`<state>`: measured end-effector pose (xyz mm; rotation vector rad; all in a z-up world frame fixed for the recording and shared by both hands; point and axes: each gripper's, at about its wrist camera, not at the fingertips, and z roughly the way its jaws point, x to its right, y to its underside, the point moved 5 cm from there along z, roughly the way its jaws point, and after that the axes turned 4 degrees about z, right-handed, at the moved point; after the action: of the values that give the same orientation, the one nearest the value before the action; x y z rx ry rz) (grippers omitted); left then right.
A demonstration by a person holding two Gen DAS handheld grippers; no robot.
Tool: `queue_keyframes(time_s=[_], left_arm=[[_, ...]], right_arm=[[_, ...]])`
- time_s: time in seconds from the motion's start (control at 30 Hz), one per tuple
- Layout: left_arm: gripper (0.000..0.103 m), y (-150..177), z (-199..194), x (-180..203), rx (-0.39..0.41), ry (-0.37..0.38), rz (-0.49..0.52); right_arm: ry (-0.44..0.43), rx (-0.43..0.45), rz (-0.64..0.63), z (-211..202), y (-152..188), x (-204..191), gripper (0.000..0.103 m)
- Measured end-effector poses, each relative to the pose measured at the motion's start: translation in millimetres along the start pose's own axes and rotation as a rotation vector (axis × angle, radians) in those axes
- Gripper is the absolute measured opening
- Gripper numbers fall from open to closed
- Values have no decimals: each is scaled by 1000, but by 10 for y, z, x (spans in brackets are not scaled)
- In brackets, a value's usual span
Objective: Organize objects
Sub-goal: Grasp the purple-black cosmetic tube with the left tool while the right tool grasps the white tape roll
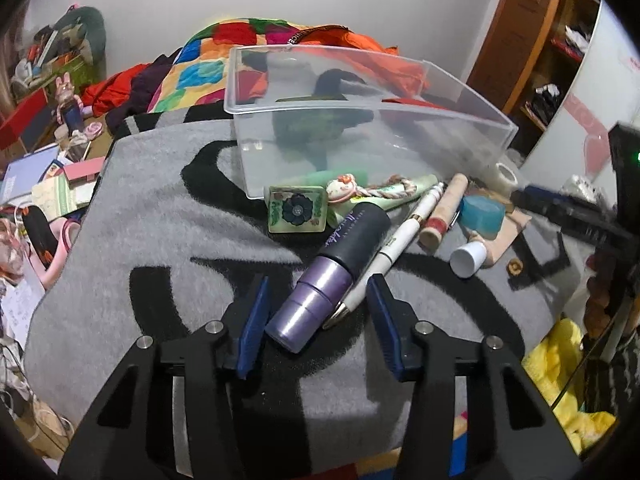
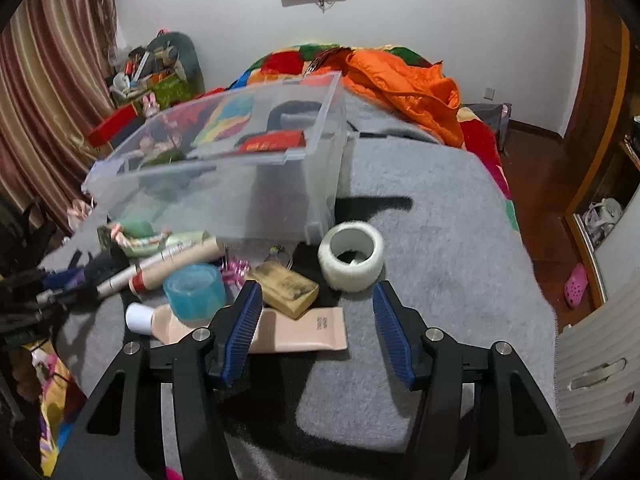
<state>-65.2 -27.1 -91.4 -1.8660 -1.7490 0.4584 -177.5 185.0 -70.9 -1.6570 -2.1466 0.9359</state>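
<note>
- Objects for organizing lie in a loose heap on the grey blanket (image 2: 440, 216), just in front of the clear plastic bin (image 1: 360, 92).
- Clear plastic bin: we see it resting on the blanket behind the heap, its open top towards us.
- Left gripper (image 1: 316, 300): we see its jaws released, one on each side of the purple-and-black tube (image 1: 328, 280), not touching it; the white pen (image 1: 396, 240) lies along the tube's right side.
- Right gripper (image 2: 316, 304): its jaws are spread, grasping nothing, above the beige tube (image 2: 288, 332).
- Tape roll (image 2: 351, 256): we find it standing just right of the tan block (image 2: 284, 288).
- Blue soap (image 2: 196, 288) lies partly on the beige tube.
</note>
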Motion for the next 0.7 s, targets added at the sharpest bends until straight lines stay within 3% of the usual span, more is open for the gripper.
queue_keyframes(time_s=[0.13, 0.33, 0.47, 0.7], left_arm=[[49, -67, 32, -17, -13, 19, -4], [50, -190, 104, -65, -38, 113, -39], [51, -272, 179, -26, -42, 117, -7], [49, -256, 174, 168, 20, 75, 87]], right_arm=[[26, 15, 12, 13, -92, 34, 54], [45, -11, 53, 177, -157, 130, 54], [44, -26, 78, 274, -164, 179, 54], [38, -28, 80, 333, -167, 188, 53]])
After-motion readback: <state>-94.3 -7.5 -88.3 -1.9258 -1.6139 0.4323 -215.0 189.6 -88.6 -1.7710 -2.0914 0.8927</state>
